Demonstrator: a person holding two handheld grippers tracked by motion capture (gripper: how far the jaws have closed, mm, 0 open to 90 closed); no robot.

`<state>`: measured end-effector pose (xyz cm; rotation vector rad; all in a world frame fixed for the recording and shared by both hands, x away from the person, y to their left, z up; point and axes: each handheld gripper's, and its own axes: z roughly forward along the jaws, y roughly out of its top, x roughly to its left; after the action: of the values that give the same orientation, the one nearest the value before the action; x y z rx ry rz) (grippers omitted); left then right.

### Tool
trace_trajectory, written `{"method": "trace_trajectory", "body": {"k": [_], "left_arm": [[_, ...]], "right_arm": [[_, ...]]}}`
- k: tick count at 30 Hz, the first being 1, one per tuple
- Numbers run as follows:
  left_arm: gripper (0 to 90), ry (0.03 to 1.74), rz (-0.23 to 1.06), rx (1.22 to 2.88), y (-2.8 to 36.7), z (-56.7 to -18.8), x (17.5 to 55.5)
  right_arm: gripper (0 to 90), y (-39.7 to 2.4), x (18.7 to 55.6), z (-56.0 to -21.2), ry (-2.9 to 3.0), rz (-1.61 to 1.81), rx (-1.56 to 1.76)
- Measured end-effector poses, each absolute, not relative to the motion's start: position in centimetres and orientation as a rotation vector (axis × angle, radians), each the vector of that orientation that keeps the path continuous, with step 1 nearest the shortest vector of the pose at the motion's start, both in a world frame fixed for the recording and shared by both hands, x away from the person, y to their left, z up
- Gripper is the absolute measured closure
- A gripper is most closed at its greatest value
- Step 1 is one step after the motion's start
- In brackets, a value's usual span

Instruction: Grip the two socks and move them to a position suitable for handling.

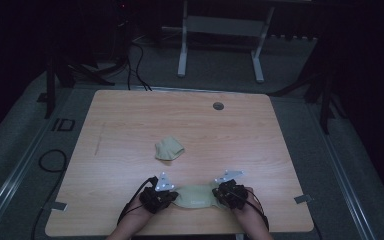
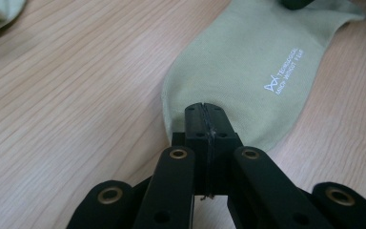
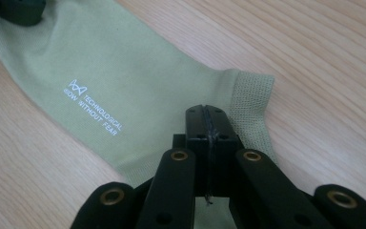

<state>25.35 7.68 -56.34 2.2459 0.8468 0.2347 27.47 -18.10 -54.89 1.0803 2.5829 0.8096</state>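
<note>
Table (image 1: 130, 125): light wood-grain top with rounded corners, seen from above in the high view.
Grommet (image 1: 218, 106): small round grey disc set in the tabletop near its far edge.
Folded sock (image 1: 169, 149): pale green bundle lying alone near the middle of the table.
White frame (image 1: 220, 30): pale metal stand with two legs on the floor beyond the table.
Cables (image 1: 135, 65): dark leads trailing across the grey floor at the far left.
Floor loop (image 1: 52, 160): black cable curled left of the table.
</note>
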Motion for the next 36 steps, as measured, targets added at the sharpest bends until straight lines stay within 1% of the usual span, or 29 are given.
{"method": "trace_trajectory", "body": {"k": [12,25,33,36], "left_arm": [[89.4,0.794,0.197,2.262,4.9,-56.3,25.8],[89.4,0.765,0.178,2.261,3.0,-56.3,26.1],[89.3,0.768,0.166,2.260,2.7,-56.3,26.3],[89.1,0.768,0.158,2.263,2.7,-56.2,26.3]], "right_arm": [[88.9,-21.2,27.3,-54.8,2.555,0.811,1.143],[86.5,-23.9,26.9,-54.8,2.523,0.809,1.197],[85.4,-24.1,26.8,-54.8,2.512,0.805,1.209],[82.2,-24.2,26.9,-54.6,2.530,0.813,1.225]]}}
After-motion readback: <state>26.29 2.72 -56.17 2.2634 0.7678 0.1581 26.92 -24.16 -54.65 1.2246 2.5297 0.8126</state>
